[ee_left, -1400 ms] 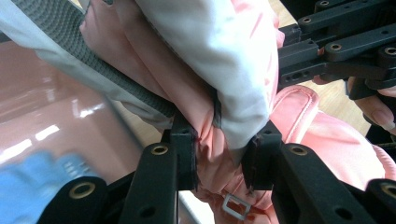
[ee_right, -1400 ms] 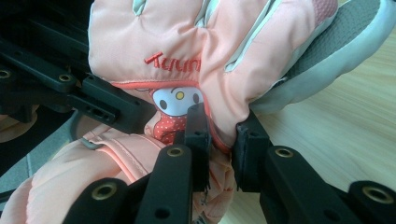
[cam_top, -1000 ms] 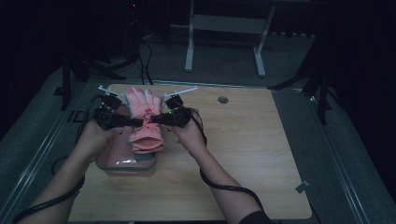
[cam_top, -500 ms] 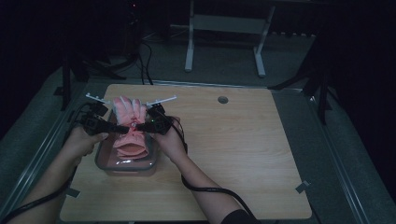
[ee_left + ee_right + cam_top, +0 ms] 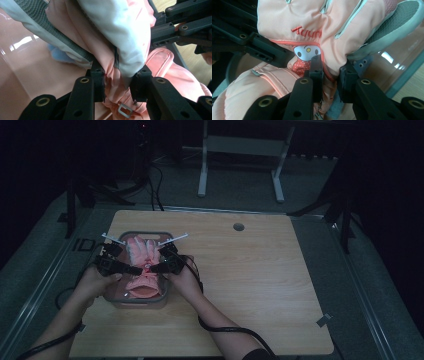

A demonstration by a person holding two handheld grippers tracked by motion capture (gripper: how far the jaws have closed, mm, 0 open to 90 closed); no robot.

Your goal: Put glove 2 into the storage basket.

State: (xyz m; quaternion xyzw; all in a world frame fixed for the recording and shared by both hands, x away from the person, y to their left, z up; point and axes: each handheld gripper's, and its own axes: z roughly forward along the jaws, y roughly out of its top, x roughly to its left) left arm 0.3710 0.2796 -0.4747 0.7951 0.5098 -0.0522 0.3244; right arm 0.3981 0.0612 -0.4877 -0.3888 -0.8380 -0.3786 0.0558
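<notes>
High view, left to right. The left gripper and the right gripper meet over a clear plastic container that sits near the left edge of the wooden table. Between them hangs a pink padded ski glove, its fingers pointing away from the person and its cuff sagging into the container.

Left gripper view. The jaws are nearly together, pinching a bunched fold of the glove at the wrist, just above a small metal buckle. Over the last second they have been easing apart slightly, yet fabric still fills the gap and the pads press on it.

Right gripper view. The jaws likewise clamp a gather of the glove beside its cartoon patch, also having opened a little while the cloth remains gripped.

Handling, as a judgement: the glove looks light, soft and thickly quilted, so it folds and droops rather than keeping its shape; its smooth shell may slip from a shallow pinch. The gathered wrist, where the material is thinnest and the strap gives purchase, seems the soundest place to hold.
</notes>
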